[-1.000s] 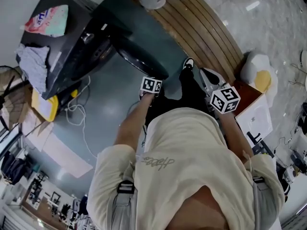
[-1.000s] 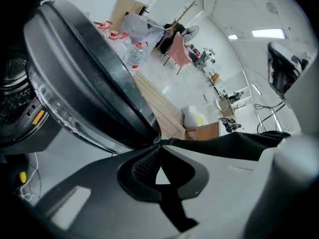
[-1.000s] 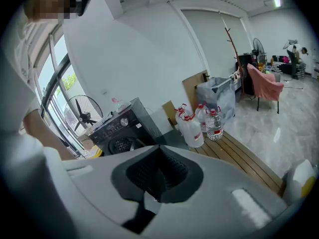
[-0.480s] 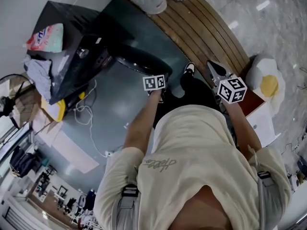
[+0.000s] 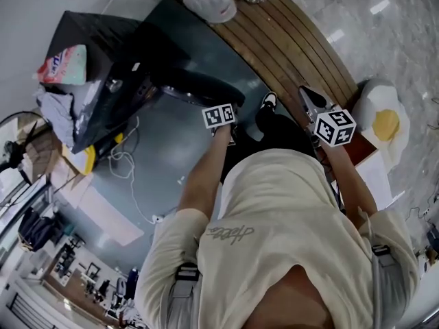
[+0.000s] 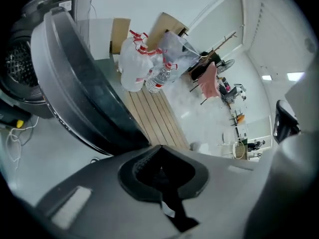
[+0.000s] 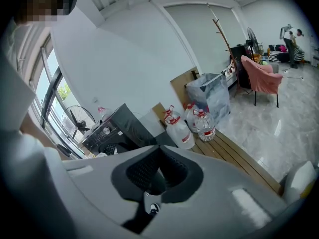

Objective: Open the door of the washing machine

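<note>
The jaws of the left gripper (image 6: 159, 146) are seen pressed together, with nothing held between them; just past their tips lies the rim of the door (image 6: 75, 88), which stands wide open from the washer (image 5: 103, 67), so that the drum (image 6: 20, 66) is laid bare behind it; whether tip and rim touch cannot be told. The jaws of the right gripper (image 7: 159, 147) are likewise brought together and empty; they are held well apart from the door and pointed over the planks (image 7: 234, 156) toward the bottles (image 7: 179, 131). In the head view the door is shown as a dark disc jutting from the washer's front over the grey floor (image 5: 158, 149); the left gripper is placed at its outer edge, and the right gripper is off to the side above the planks. On the washer's top a bag (image 5: 63, 64) and a cloth (image 5: 58, 108) are laid; a white cable (image 5: 120, 156) is strewn on the floor beside it; farther off a pink chair (image 7: 261, 78) and a fan (image 7: 79, 118) are seen.
</note>
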Demonstrator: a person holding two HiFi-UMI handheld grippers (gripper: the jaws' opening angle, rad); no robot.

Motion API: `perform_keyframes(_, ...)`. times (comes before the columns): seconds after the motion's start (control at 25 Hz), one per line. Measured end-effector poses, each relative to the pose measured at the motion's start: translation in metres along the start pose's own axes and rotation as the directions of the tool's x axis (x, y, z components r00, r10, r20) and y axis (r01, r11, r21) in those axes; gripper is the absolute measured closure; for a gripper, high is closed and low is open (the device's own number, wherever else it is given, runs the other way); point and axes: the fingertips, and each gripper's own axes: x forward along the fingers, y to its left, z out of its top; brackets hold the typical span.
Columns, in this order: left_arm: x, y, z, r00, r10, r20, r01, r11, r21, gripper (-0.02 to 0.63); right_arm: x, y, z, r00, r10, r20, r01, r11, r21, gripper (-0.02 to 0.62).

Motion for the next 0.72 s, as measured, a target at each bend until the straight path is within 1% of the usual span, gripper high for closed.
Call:
perform_keyframes(0.12, 0.003, -0.002, 0.004, 0.998, 0.054, 0.009, -0.054, 0.999, 0.004, 0.592, -0.007, -0.010, 0.000, 1.000, -0.011, 0.000, 0.011, 1.000, 0.014, 0.594)
perform_keyframes(0.2, 0.004, -0.003, 0.006, 0.998, 0.069, 0.008, -0.070, 0.997, 0.041, 0.591, -0.009, -0.014, -0.001, 1.000, -0.015, -0.003, 0.016, 1.000, 0.019, 0.594)
perform_keyframes(0.32, 0.007, -0.007, 0.012, 0.998, 0.067, -0.002, -0.067, 0.990, 0.120, 0.591, -0.011, -0.022, 0.000, 1.000, -0.023, -0.006, 0.023, 0.999, 0.025, 0.594)
perform_keyframes(0.48, 0.009, -0.014, 0.021, 0.999, 0.051, -0.009, -0.048, 0.981, 0.189, 0.591, -0.016, -0.030, -0.004, 0.999, -0.033, -0.007, 0.033, 0.999, 0.038, 0.594)
perform_keyframes(0.56, 0.009, -0.017, 0.028, 0.999, 0.053, 0.005, -0.052, 0.972, 0.228, 0.591, -0.017, -0.030, -0.007, 0.999, -0.033, -0.010, 0.034, 0.998, 0.043, 0.594)
perform_keyframes(0.72, 0.007, -0.023, 0.054, 0.996, 0.056, 0.066, -0.073, 0.955, 0.286, 0.591, -0.018, -0.033, -0.009, 0.999, -0.032, -0.015, 0.032, 0.998, 0.048, 0.594)
